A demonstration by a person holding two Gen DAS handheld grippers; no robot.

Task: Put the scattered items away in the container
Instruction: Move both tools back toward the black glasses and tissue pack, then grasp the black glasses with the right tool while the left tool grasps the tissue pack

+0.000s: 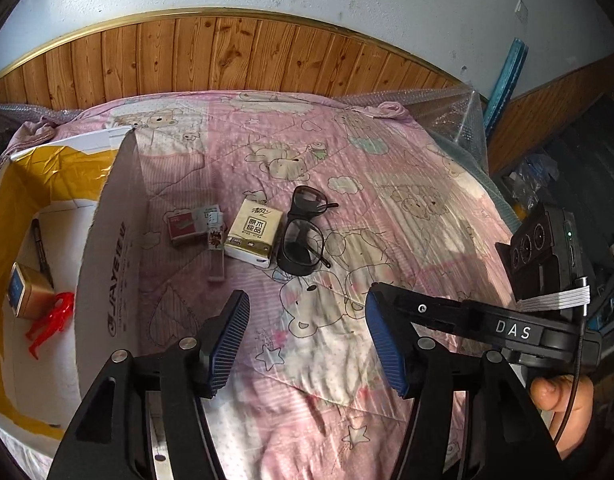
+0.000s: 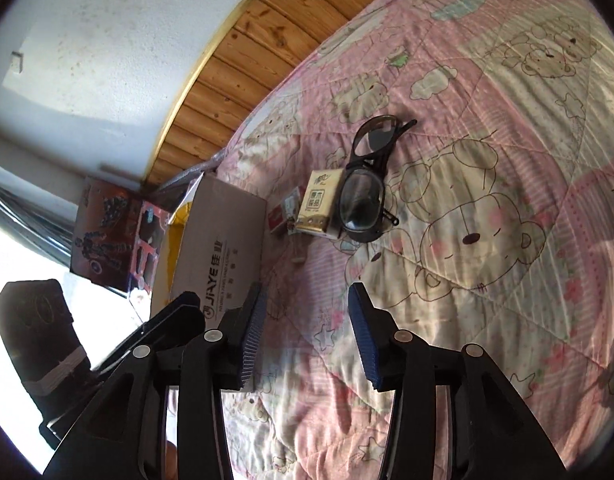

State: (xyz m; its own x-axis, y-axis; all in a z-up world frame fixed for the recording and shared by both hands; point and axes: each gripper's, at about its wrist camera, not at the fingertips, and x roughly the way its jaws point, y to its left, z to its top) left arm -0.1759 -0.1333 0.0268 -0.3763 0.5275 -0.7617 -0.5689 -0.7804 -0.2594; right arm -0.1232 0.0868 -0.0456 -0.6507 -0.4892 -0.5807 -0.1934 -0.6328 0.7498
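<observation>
Glasses (image 1: 303, 236) lie folded on the pink bear quilt (image 1: 387, 208), touching the right edge of the tissue pack (image 1: 254, 237), their long axis running away from both cameras. Left of the tissue pack sit a small red card box (image 1: 185, 227) and a thin tube (image 1: 216, 254), then the cardboard box (image 1: 107, 264), which already holds a tin (image 1: 27, 295), a red clip (image 1: 51, 320) and a marker (image 1: 41, 246). The left gripper (image 1: 307, 344) hovers empty with its jaws spread, short of the tissue pack and roughly in line with the glasses. The right gripper (image 2: 305, 340) is likewise empty and spread, well short of the tissue pack (image 2: 318, 204), with the glasses (image 2: 367, 188) ahead and slightly right. Neither looks clearly nearer; a grasp across the glasses' narrow bridge seems likeliest.
</observation>
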